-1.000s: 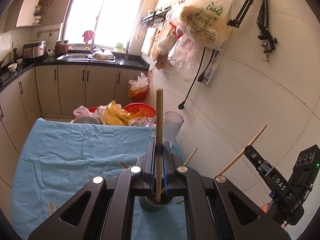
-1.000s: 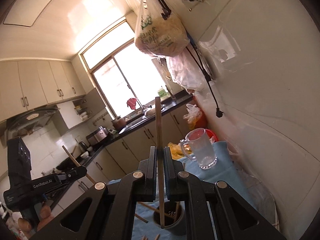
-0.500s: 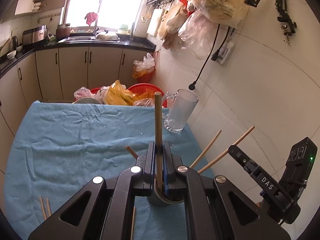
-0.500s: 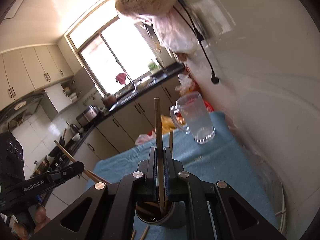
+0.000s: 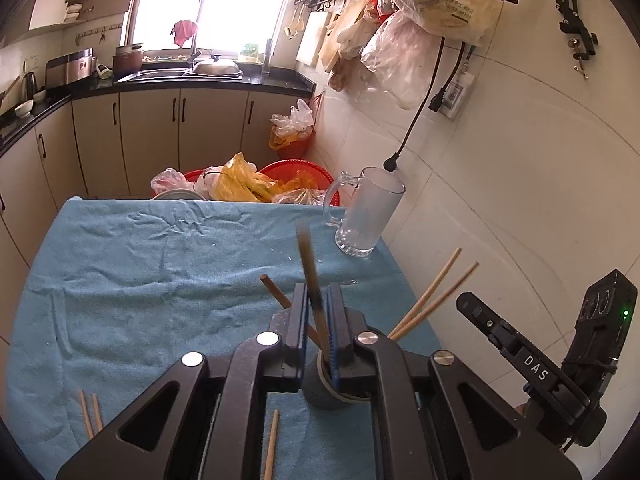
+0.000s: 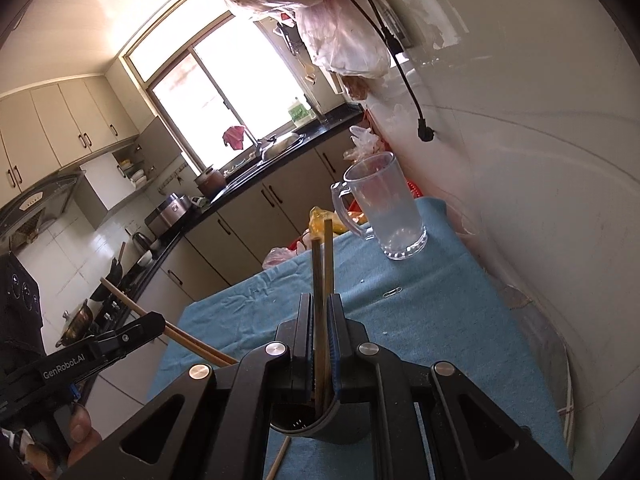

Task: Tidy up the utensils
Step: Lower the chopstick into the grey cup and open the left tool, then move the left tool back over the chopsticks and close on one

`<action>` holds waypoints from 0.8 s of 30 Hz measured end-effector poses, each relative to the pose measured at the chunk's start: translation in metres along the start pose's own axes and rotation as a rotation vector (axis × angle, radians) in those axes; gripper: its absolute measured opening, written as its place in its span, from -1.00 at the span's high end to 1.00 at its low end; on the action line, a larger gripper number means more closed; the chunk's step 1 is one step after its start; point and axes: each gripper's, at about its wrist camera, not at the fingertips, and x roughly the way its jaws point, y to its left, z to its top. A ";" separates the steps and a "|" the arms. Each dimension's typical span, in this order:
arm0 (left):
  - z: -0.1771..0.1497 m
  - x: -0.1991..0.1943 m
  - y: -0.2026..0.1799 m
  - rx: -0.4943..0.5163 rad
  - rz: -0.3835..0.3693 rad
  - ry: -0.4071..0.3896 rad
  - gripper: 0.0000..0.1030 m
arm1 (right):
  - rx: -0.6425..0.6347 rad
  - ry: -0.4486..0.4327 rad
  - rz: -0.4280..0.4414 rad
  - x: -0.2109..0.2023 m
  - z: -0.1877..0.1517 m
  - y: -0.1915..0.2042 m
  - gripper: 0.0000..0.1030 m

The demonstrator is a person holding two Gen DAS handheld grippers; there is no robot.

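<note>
1. Starting at the left, note the loose pair of chopsticks (image 5: 90, 414) and the single chopstick (image 5: 272, 444) lying flat on the blue cloth (image 5: 140, 260). In all likelihood these are still to be collected.
2. Check the left gripper (image 5: 318, 292). Its jaws have just been opening, and the blurred chopstick (image 5: 306, 256) leans loose between them, its foot over the holder (image 5: 320, 392).
3. Observe that the holder already contains several chopsticks, fanned outward. The task appears roughly half done.
4. Check the right gripper (image 6: 320, 300). It is clamped on the upright chopstick (image 6: 317, 272) above the same holder.
5. Keep clear of the glass mug (image 5: 366, 216) near the cloth's far right corner.
6. Expect little room on the right, where the wall (image 5: 500, 200) runs close beside the table edge. The cloth's middle is open.
</note>
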 end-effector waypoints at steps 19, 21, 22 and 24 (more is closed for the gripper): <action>-0.051 -0.079 0.012 0.005 0.025 -0.087 0.24 | -0.108 -0.092 -0.095 -0.071 -0.040 0.034 -0.29; -0.065 -0.083 0.021 -0.004 0.042 -0.077 0.24 | -0.130 -0.082 -0.107 -0.073 -0.053 0.040 -0.31; -0.071 -0.085 0.025 -0.011 0.047 -0.072 0.23 | -0.140 -0.074 -0.108 -0.073 -0.058 0.043 -0.31; -0.084 -0.087 0.036 -0.024 0.056 -0.052 0.23 | -0.159 -0.051 -0.116 -0.072 -0.070 0.049 -0.31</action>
